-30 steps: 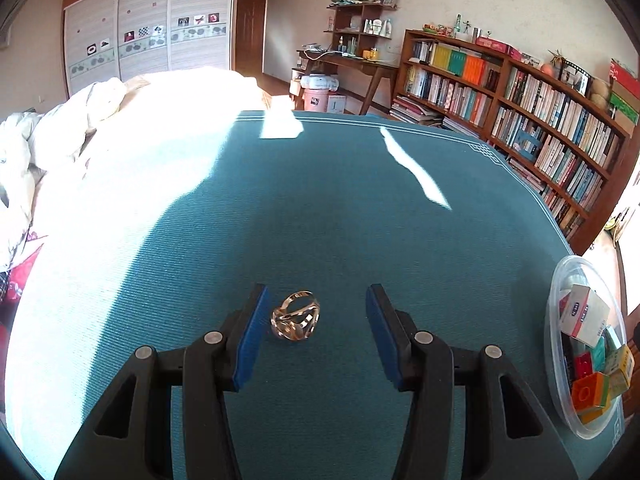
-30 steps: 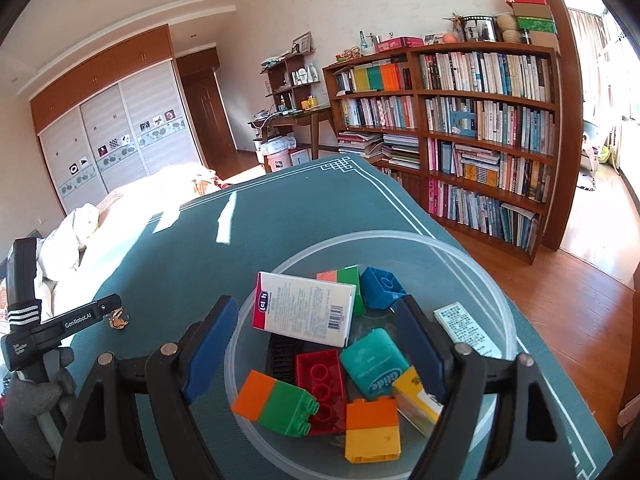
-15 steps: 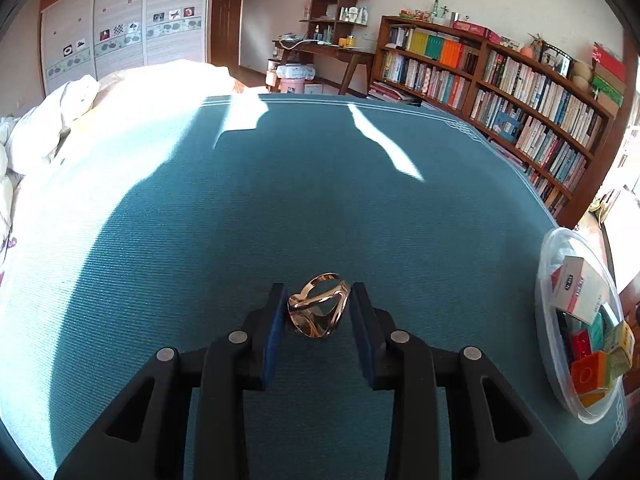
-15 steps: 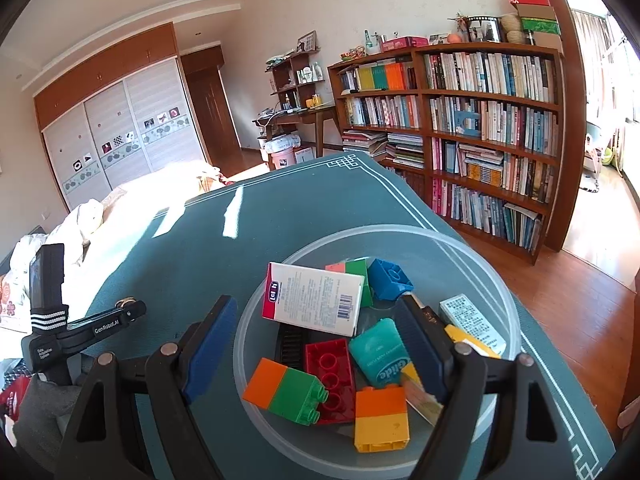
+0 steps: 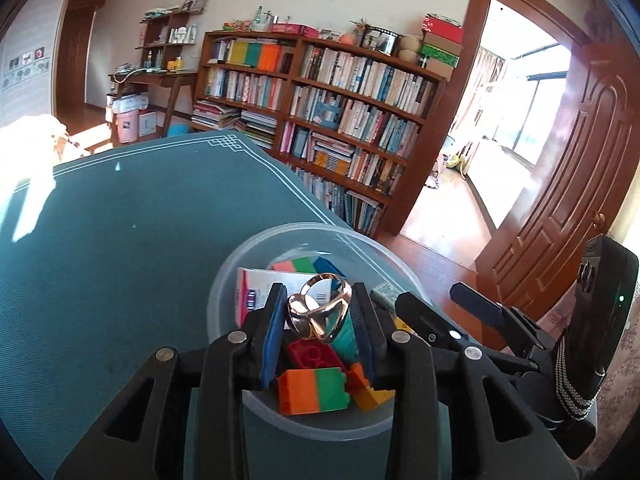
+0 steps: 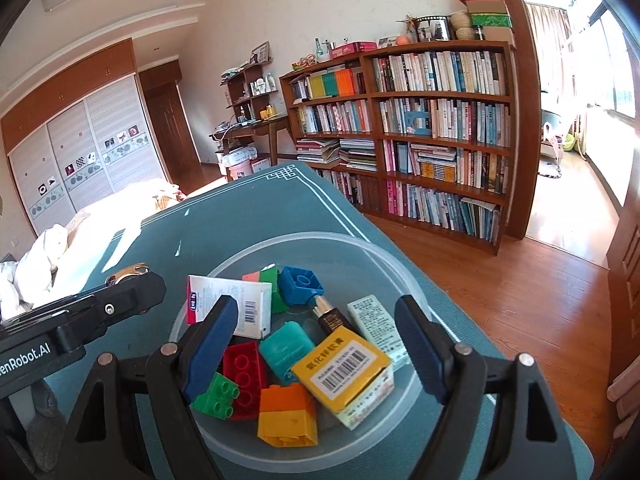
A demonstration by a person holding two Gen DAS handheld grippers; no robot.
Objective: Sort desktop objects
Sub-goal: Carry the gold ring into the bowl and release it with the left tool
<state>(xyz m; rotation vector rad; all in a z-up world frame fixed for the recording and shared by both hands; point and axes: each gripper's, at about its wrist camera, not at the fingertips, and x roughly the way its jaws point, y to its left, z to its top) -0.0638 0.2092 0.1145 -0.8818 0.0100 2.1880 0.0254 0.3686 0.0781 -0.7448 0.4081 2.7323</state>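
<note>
My left gripper [image 5: 320, 320] is shut on a rose-gold ring [image 5: 318, 312] and holds it above the clear plastic bowl [image 5: 228, 276]. The bowl holds toy bricks, a white carton [image 6: 228, 304], a teal case [image 6: 286, 352], a yellow box [image 6: 344, 372] and a small bottle. My right gripper [image 6: 316, 344] is open and empty, its fingers spread over the bowl [image 6: 384, 256]. In the right wrist view the left gripper [image 6: 132, 292] comes in from the left with the ring [image 6: 128, 271] at its tip.
The bowl stands on a teal mat [image 5: 120, 240] near the table's right edge. A bookcase [image 6: 420, 128] and wood floor [image 6: 520, 300] lie beyond that edge. A bed with white bedding [image 6: 40, 252] is at the far left.
My left gripper closed on the ring, lifted it off the mat and carried it right, over the bowl. The right gripper stayed open over the bowl.
</note>
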